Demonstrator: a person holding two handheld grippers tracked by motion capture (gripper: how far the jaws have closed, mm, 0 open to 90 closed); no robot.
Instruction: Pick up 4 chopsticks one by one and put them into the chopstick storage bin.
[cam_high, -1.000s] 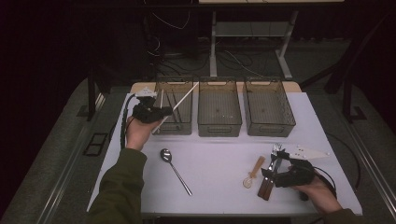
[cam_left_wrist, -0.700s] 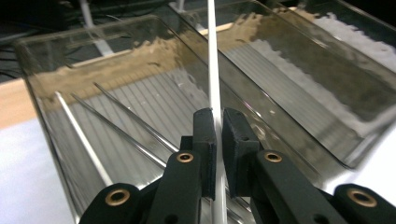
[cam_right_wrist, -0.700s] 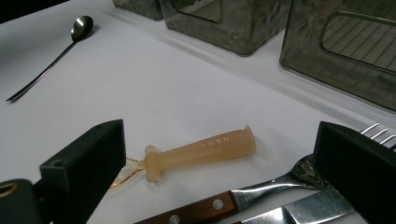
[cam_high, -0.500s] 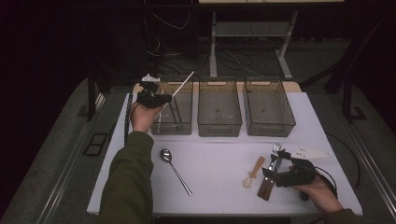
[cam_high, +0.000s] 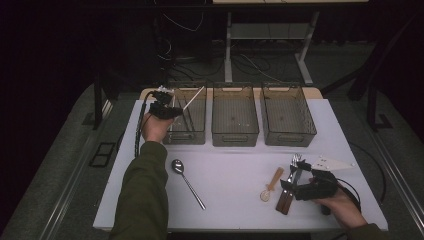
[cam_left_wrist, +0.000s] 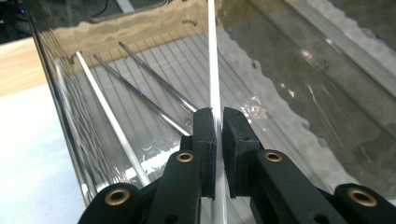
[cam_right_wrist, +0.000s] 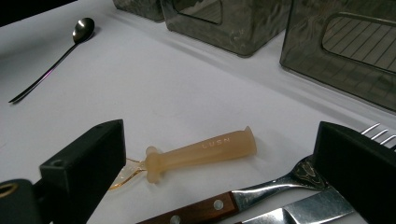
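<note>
Left gripper (cam_left_wrist: 215, 126) fingers (cam_left_wrist: 204, 135) clamp a thin white chopstick (cam_left_wrist: 214, 70), its long axis rising above the leftmost smoked-plastic bin (cam_high: 186, 134); right gripper (cam_right_wrist: 219, 154) open, idle.

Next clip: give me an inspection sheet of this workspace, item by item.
Surface: white table, wooden strip at the far edge.
Job's things: white chopstick held over the left bin, which holds more sticks.
Clutter: middle bin, right bin, metal spoon, amber plastic spoon, fork, wood-handled knife.
Grippers: left gripper shut on the chopstick; right gripper open, low over the cutlery.
Cables: black cable trailing from the left gripper.
Surroundings: dark floor, table legs, loose wires.
</note>
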